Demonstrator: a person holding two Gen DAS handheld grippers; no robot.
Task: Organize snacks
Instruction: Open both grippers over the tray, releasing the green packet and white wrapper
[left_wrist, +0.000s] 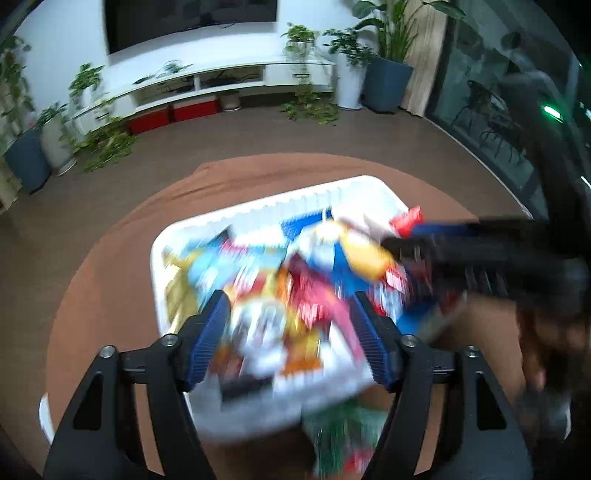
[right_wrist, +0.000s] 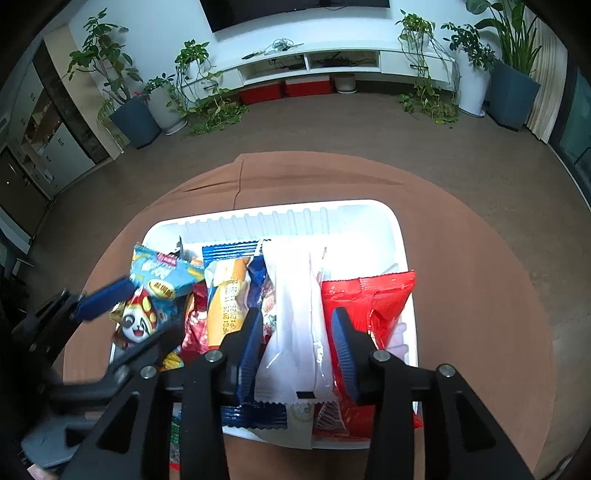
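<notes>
A white basket (right_wrist: 369, 218) full of snack packets sits on a round brown table. In the right wrist view my right gripper (right_wrist: 295, 336) is open over a white packet (right_wrist: 291, 306), beside a red packet (right_wrist: 373, 302), an orange-and-blue packet (right_wrist: 225, 291) and a blue panda packet (right_wrist: 159, 288). My left gripper (right_wrist: 136, 314) reaches in from the left, one finger on each side of the panda packet. The left wrist view is blurred: the left gripper (left_wrist: 288, 325) is open over the mixed packets in the basket (left_wrist: 365, 184), and the right gripper (left_wrist: 406, 240) comes in from the right.
The brown tablecloth (right_wrist: 480, 295) surrounds the basket. A green packet (left_wrist: 340, 435) lies on the table by the basket's near edge. Beyond are the floor, potted plants (right_wrist: 136, 114) and a white TV shelf (right_wrist: 332, 59).
</notes>
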